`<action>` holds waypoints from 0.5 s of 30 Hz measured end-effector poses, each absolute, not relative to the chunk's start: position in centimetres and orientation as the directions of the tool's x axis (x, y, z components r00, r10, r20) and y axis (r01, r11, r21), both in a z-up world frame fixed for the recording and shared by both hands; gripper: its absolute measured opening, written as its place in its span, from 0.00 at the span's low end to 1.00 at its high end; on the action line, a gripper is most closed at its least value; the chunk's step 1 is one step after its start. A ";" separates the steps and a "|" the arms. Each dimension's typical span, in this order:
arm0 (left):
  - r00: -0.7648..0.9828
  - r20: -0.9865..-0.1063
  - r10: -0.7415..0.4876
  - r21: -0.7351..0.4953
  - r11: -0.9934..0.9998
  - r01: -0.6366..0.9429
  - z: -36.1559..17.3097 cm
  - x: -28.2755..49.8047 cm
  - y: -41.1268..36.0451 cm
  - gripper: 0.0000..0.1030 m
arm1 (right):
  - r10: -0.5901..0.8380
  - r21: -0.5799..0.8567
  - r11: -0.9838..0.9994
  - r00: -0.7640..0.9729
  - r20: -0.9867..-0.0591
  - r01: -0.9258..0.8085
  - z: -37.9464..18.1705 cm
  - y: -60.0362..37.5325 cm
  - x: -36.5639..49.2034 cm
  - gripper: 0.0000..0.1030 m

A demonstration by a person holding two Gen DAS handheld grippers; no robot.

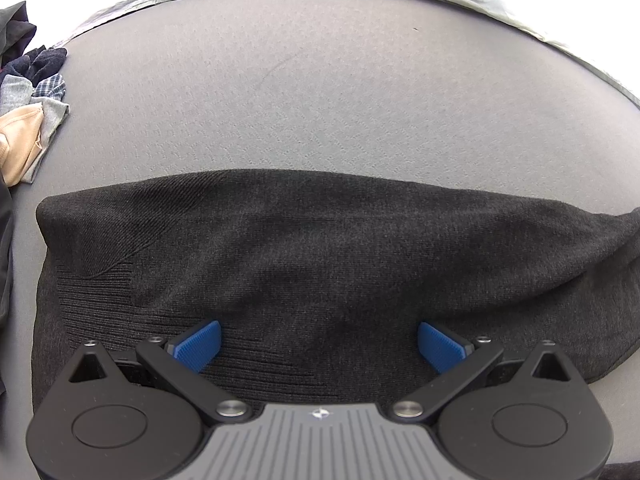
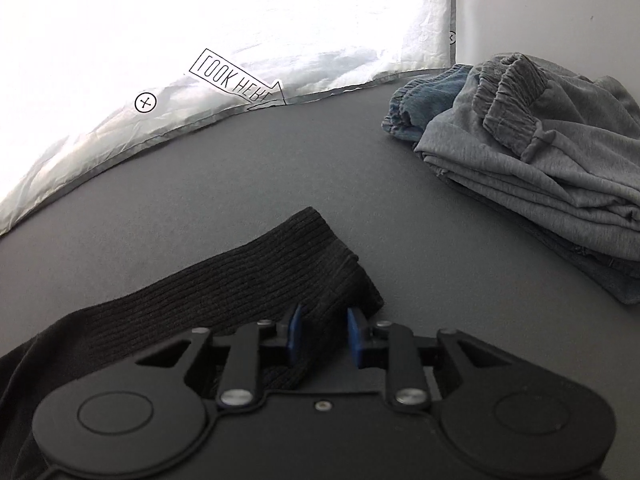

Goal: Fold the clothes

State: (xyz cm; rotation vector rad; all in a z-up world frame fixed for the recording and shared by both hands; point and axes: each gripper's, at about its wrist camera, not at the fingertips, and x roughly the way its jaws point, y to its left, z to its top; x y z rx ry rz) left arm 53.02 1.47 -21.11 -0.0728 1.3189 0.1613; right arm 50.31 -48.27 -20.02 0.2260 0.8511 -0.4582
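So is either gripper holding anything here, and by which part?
The right gripper pinches the black sweater by its ribbed cuff. The left gripper is open, holding nothing.

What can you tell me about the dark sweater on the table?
The dark sweater is charcoal knit, soft-looking, with ribbed bands. It lies spread flat on the grey table. The left gripper hovers open over its ribbed part. The right gripper is shut on a fold by the ribbed cuff, which lies flat on the table.
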 end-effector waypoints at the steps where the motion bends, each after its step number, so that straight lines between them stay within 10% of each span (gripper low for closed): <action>1: 0.239 -0.968 0.076 0.038 0.986 -0.160 -21.1 53.0 1.4 1.00 | -0.308 -0.005 0.884 0.574 -0.759 0.467 -19.8 -48.1 50.1 0.03; 15: 0.246 -0.966 0.074 0.037 0.988 -0.153 -21.9 52.4 2.3 1.00 | -0.448 -0.088 0.811 0.517 -0.729 0.579 -21.0 -50.9 42.6 0.04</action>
